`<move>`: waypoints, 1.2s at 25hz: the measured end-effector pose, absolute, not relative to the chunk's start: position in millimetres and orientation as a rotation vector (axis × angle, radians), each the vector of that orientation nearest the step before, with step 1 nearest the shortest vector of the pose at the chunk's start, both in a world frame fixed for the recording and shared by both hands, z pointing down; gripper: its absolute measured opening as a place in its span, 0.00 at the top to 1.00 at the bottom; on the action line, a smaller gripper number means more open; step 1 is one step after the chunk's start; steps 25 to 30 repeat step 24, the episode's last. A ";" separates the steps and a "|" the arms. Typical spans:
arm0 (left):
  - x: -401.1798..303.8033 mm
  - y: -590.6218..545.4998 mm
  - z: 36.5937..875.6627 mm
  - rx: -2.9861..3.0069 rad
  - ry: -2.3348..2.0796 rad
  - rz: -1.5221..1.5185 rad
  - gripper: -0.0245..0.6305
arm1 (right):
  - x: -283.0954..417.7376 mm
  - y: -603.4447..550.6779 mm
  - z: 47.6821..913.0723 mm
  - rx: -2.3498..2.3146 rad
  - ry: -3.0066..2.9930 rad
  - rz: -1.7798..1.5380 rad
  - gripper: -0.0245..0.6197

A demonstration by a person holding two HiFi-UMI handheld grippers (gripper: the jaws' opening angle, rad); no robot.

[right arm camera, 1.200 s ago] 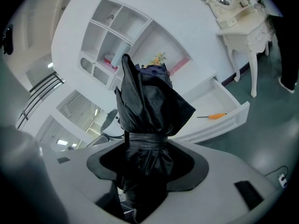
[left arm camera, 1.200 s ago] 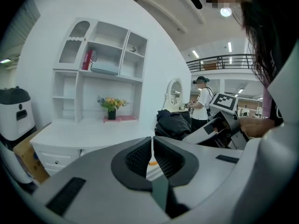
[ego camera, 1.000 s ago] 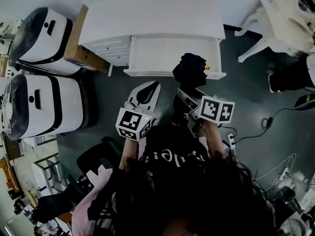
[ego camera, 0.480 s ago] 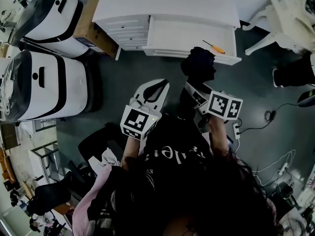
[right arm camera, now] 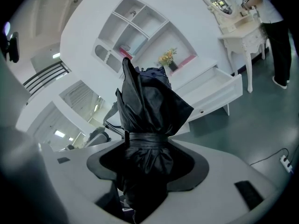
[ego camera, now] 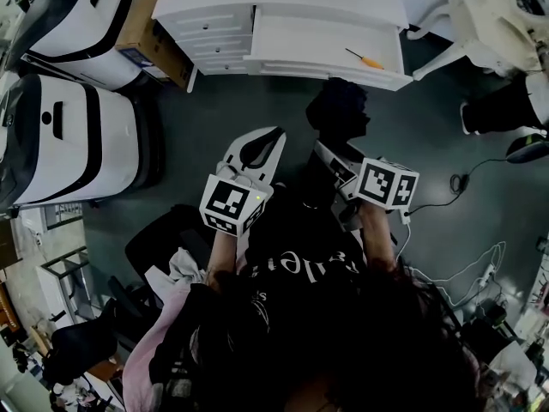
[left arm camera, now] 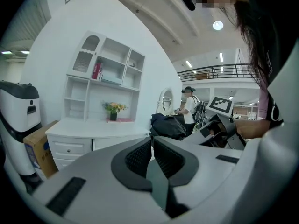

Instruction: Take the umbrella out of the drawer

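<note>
Your right gripper clenches the folded umbrella upright, nearside of the open drawer; left gripper pinched together, empty.

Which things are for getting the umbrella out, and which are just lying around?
For the job: black umbrella, held in the right gripper; the open drawer.
Just lying about: orange screwdriver in the drawer; cardboard box; white chair; left gripper, shut on nothing.
</note>
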State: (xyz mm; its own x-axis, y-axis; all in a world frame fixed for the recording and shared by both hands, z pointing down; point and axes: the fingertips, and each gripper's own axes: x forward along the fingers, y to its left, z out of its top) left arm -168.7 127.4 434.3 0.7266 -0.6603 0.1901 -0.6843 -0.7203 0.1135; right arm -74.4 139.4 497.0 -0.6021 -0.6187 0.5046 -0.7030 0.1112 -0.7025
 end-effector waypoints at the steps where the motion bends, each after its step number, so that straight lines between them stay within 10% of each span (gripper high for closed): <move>1: -169.1 132.3 434.9 2.757 -1.073 0.201 0.93 | -76.2 144.3 496.8 1.361 -2.278 1.516 0.53; 30: -179.6 176.1 430.8 2.801 -1.049 0.216 0.93 | -102.8 183.2 489.7 1.308 -2.343 1.547 0.53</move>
